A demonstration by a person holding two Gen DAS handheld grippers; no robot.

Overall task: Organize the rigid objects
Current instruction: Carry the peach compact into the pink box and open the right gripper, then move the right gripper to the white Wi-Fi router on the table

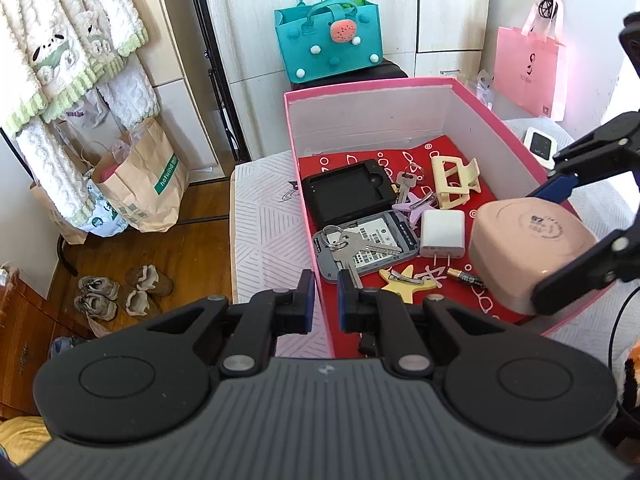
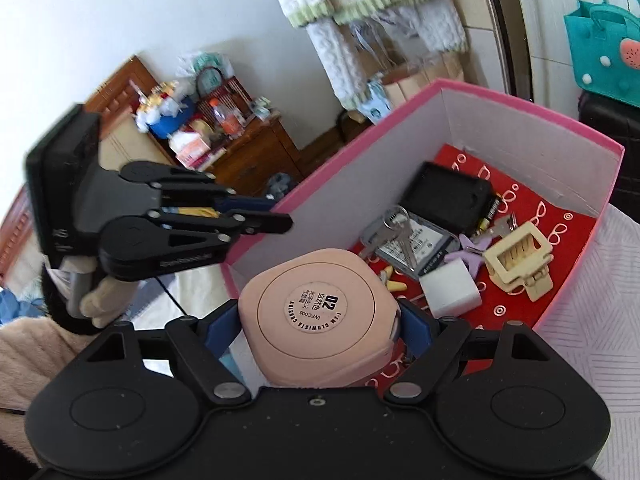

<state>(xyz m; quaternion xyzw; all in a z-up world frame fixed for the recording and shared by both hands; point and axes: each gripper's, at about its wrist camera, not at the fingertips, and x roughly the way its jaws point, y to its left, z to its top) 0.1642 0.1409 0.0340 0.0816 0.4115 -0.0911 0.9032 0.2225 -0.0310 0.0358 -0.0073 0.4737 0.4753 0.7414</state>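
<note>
Gripping the pink compact case [image 2: 318, 312] across its flat sides over the pink box [image 2: 532, 116], the right claw [image 2: 316, 320] holds a hard, smooth, probably light shell; the left claw [image 1: 324, 292] straddles the box's near wall, nearly closed, empty.

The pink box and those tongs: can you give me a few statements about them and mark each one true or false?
1. The right tongs grip a pink compact case. True.
2. The left tongs hold the keys. False: they hold nothing.
3. The pink box has a red lining. True.
4. The white charger lies outside the box. False: it lies inside.
5. A cream hair claw lies in the box. True.
</note>
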